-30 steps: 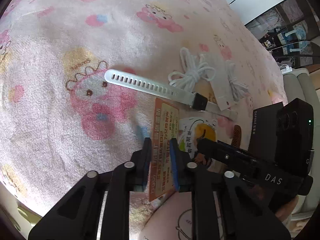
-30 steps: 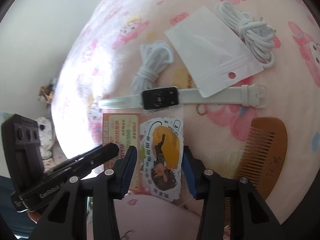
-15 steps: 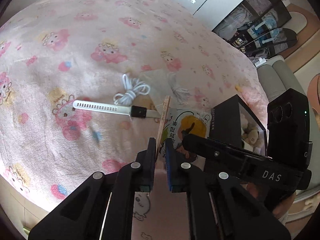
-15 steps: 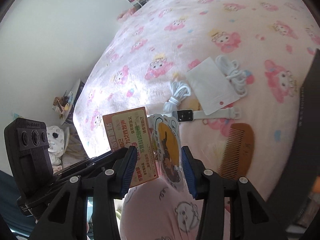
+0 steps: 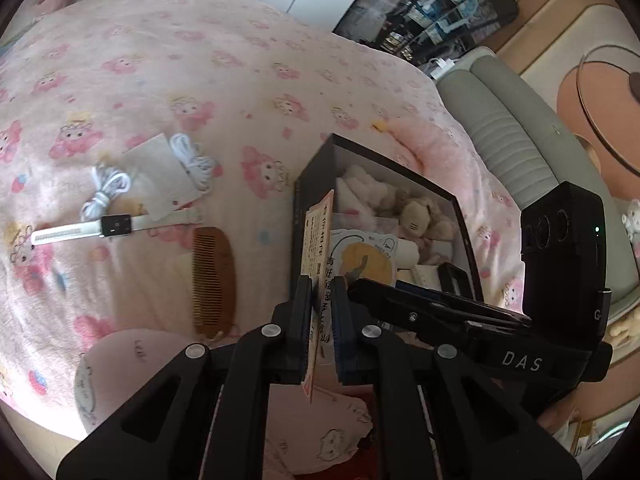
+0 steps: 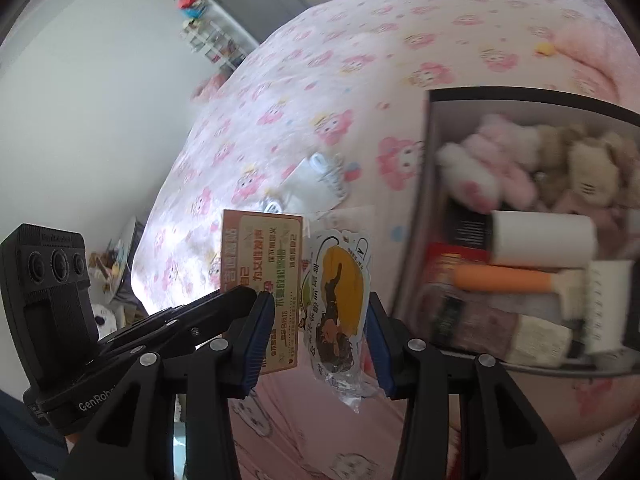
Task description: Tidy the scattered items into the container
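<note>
Left of the box [image 5: 316,168] lie two white cables [image 5: 105,190], one watch [image 5: 116,226], one comb [image 5: 212,276], one pouch [image 5: 160,178].

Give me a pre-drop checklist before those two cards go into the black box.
1. Left gripper pinches the orange card: ok.
2. Right gripper grips the yellow sticker pack across its width: ok; how firmly, cannot tell.
3. Black box open on top: ok.
4. Free room inside among the plush toys and bottles: cannot tell.
5. Cards over the box opening: not ok, they are beside its wall in the right view.
6. Comb and watch out of the way on the blanket: ok.
</note>
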Available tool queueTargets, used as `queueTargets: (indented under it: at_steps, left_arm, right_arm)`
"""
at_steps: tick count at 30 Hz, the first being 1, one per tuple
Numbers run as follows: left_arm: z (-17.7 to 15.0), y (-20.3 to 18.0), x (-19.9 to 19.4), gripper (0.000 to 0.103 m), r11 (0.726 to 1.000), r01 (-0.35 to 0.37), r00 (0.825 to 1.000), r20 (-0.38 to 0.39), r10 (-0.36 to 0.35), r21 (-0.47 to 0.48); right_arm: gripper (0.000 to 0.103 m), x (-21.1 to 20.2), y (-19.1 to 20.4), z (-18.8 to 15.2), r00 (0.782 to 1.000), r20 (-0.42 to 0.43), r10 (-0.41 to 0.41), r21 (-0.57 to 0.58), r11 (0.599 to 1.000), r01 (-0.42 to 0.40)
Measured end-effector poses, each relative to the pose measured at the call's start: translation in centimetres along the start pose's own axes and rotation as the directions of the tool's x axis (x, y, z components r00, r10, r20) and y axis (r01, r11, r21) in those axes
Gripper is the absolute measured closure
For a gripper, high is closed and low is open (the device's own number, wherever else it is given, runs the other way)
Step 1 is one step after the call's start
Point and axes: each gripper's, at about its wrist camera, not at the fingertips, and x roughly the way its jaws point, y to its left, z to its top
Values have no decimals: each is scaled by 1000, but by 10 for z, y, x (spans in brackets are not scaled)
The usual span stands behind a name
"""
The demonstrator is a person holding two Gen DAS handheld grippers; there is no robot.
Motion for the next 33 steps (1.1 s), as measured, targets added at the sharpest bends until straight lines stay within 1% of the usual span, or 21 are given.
queueTargets:
  at_steps: [5, 7, 11, 13, 15, 18, 19, 20, 22, 24, 28, 29, 30, 32, 33]
  left_arm:
    - [10, -55, 41, 95, 996, 51, 998, -52, -47, 73]
    - [13, -73, 60, 95, 993, 62, 996, -72, -54, 104]
    - [22, -93, 97, 95, 988, 76, 991, -116, -61, 131]
    - [24, -93, 116, 95, 989, 63, 989, -140, -45, 132]
    - [22, -91, 134, 95, 992, 28, 985, -172, -7, 123]
    - [15, -87, 154, 95, 993, -13, 976, -216, 39, 120]
    - [12, -87, 158, 95, 992, -29, 973, -225, 57, 125]
    - [11, -86, 159, 92, 991, -39, 972, -224, 67, 128]
    - [11, -84, 157, 90, 992, -45, 974, -218, 70, 117]
    - [12, -80, 151, 88, 994, -51, 978, -198, 70, 100]
    - [11, -70, 134, 88, 996, -64, 986, -149, 72, 59]
    - [8, -67, 133, 88, 996, -64, 987, -145, 72, 56]
    - [7, -67, 134, 88, 996, -63, 986, -149, 70, 57]
    - [5, -67, 140, 88, 996, -65, 982, -172, 75, 60]
    - [5, -67, 145, 88, 996, -65, 980, -186, 75, 62]
  right_arm:
    - [62, -47, -46, -4, 993, 93, -73, 61, 996, 68]
    - [62, -57, -65, -3, 990, 110, -85, 94, 993, 75]
    - [62, -72, -104, 0, 978, 140, -155, 142, 981, 135]
    - [62, -70, -118, 1, 970, 139, -197, 147, 973, 177]
    - [62, -62, -136, 0, 961, 117, -252, 159, 960, 233]
    - [62, -47, -157, -3, 959, 66, -275, 190, 947, 259]
    - [62, -46, -159, -4, 958, 71, -278, 187, 947, 261]
    - [62, -46, -158, -3, 954, 84, -289, 173, 947, 271]
    - [62, -47, -154, -2, 944, 96, -315, 151, 942, 299]
    - [62, -53, -153, -2, 936, 135, -326, 150, 940, 306]
    - [62, -68, -149, -6, 901, 211, -380, 142, 924, 356]
    - [62, -70, -147, -7, 896, 216, -389, 137, 920, 366]
    - [62, -70, -147, -8, 895, 212, -392, 132, 919, 371]
    - [62, -65, -148, -8, 900, 183, -395, 128, 917, 377]
    - [62, -63, -150, -9, 899, 167, -405, 136, 913, 385]
